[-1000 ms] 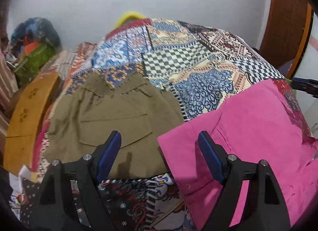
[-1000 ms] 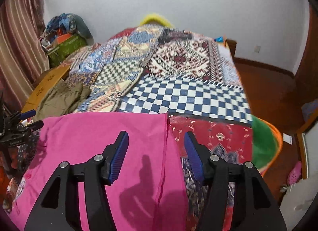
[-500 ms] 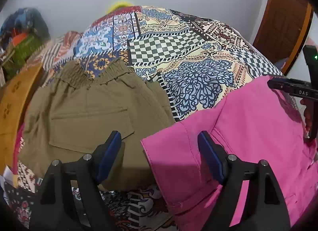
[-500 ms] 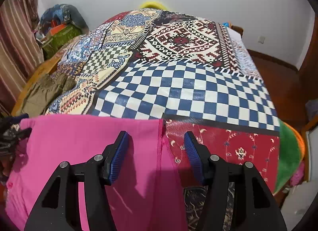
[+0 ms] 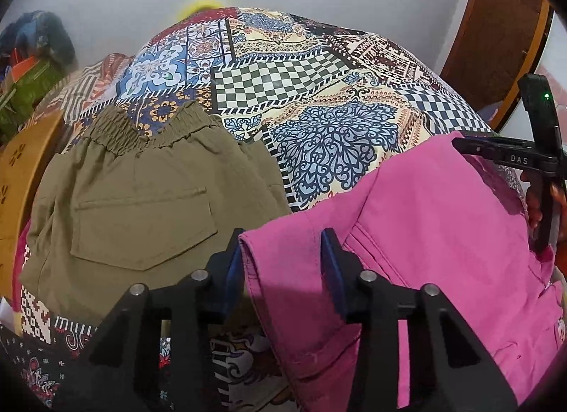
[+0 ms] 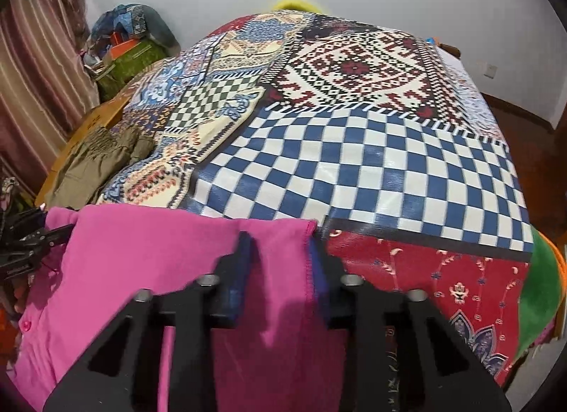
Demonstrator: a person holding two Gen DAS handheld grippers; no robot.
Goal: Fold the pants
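Pink pants [image 5: 436,220] lie spread across the near edge of the patchwork bedspread [image 5: 319,93], waistband end toward my left hand, hem end toward my right. Olive shorts [image 5: 141,199] sit flat at far left on the same cover, elastic waist pointing away from me, just beside the pink corner (back pocket facing up).

My left gripper [image 5: 280,263]: jaws have just been closing, and the folded pink corner now stands between the blue pads [image 5: 232,270]. Left pad sits right against the fabric edge; on the right side I cannot tell whether the pad presses the cloth or stands just off it.

Further right, in the right wrist view, my right gripper [image 6: 280,266] has just been closing too. Its blue pads are blurred, but they pinch a raised ridge of the pink hem [image 6: 283,256] at the stitched seam. Beyond the hem the bedspread shows blue-and-white checks, with red patterned cloth to the right (a green blanket [image 6: 538,291] hangs at the far right edge)
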